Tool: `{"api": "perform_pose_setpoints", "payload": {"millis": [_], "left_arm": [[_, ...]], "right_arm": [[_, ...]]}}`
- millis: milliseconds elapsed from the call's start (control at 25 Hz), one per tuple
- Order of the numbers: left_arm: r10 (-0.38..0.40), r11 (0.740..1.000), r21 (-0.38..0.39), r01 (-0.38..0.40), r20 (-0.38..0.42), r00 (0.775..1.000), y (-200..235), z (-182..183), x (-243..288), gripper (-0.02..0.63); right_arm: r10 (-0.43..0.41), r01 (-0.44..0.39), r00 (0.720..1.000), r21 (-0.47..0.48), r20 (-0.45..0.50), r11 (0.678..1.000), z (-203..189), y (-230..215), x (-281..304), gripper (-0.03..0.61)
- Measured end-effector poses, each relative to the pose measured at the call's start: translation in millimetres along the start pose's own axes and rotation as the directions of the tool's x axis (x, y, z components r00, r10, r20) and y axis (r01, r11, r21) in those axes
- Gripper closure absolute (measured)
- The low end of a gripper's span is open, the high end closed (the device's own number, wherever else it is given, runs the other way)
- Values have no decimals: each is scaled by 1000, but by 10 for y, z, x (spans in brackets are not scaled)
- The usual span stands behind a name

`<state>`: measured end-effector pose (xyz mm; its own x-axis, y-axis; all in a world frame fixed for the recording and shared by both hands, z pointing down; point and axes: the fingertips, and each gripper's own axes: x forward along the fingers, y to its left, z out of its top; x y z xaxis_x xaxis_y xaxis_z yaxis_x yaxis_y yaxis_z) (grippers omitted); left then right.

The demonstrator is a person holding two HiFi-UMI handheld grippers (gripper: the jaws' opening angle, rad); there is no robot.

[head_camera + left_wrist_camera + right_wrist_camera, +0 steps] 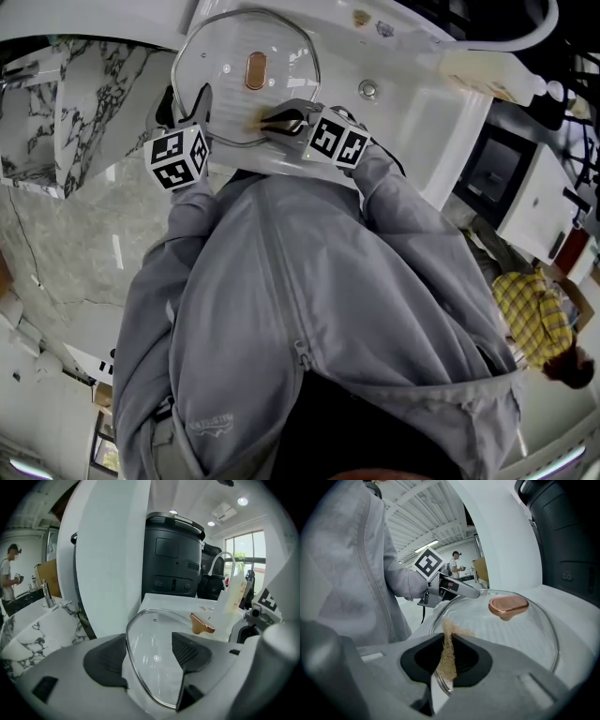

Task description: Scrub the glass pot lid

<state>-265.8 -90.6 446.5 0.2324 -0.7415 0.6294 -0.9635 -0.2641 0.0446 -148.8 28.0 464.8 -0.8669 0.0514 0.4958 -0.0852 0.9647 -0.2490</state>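
Note:
The glass pot lid (234,84) with a copper knob (255,70) lies on the white sink top (412,103). My left gripper (187,103) is at the lid's left rim. In the left gripper view its jaws (147,656) stand wide open with the metal-edged rim of the lid (154,667) passing between the pads; neither pad presses on it. My right gripper (281,120) is at the lid's near edge, shut on a tan scrub pad (447,653) that rests against the lid (511,634) below the knob (508,606).
A black appliance (173,559) stands behind the sink top, a soap bottle (232,595) to its right. A marble counter (84,103) lies at the left, a drain (368,89) right of the lid. People stand far off (7,578) (539,319).

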Motion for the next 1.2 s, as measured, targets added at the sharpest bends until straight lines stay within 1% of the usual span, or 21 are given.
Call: {"api": "perform_pose_setpoints", "payload": {"millis": [40,80,160,240,280,360,440,480,560,640,680,800,880,960,1080,1200], "left_arm": [[6,999,34,-7,6,1000,-4,12,-3,328],[21,995,94,-21,11,1000,-15,31,-11,330],[52,971,234,-57,27,998,-59,83,-26,330],[69,943,323,-78,39,997,-86,113,-36,330],[76,928,362,-85,39,996,-95,121,-47,330],[78,885,457,-89,42,996,-170,147,-84,330],[39,844,533,-59,49,998,-344,172,-109,330],[11,830,556,-35,46,999,-439,167,-108,330],[-43,815,579,21,24,999,-593,124,-83,330],[-71,813,579,60,-4,997,-658,71,-46,330],[-76,817,573,70,-14,997,-663,56,-35,330],[-87,836,542,92,-34,996,-643,30,-17,330],[-95,842,529,103,-43,995,-646,2,-1,330],[-97,843,527,107,-47,994,-653,-6,5,331],[-99,834,541,107,-43,994,-672,26,-16,330],[-111,839,532,111,-31,993,-689,67,-51,331]], "right_arm": [[-1,1,1000,0,-1,1000,1,2,3,537],[-1,1,1000,2,-2,1000,4,5,5,537],[-1,1,1000,5,-5,1000,7,10,5,537],[-2,2,1000,2,-6,1000,10,9,9,537],[-4,4,1000,2,-7,1000,14,9,11,535],[-8,7,1000,-8,-15,1000,12,13,12,537],[-13,13,1000,-16,-23,1000,6,19,4,537],[-18,18,1000,-13,-21,1000,11,19,0,537],[-25,25,1000,7,-3,1000,43,18,1,537],[-30,30,999,17,15,999,91,12,6,537],[-35,34,999,13,22,999,118,6,2,537],[-48,47,998,21,37,999,188,-15,-27,537],[-49,48,998,25,35,999,183,-22,-30,537],[-49,48,998,25,33,999,172,-23,-29,537],[-57,57,998,13,34,998,192,-20,-45,537],[-62,62,997,1,40,998,244,-2,-65,537]]}}
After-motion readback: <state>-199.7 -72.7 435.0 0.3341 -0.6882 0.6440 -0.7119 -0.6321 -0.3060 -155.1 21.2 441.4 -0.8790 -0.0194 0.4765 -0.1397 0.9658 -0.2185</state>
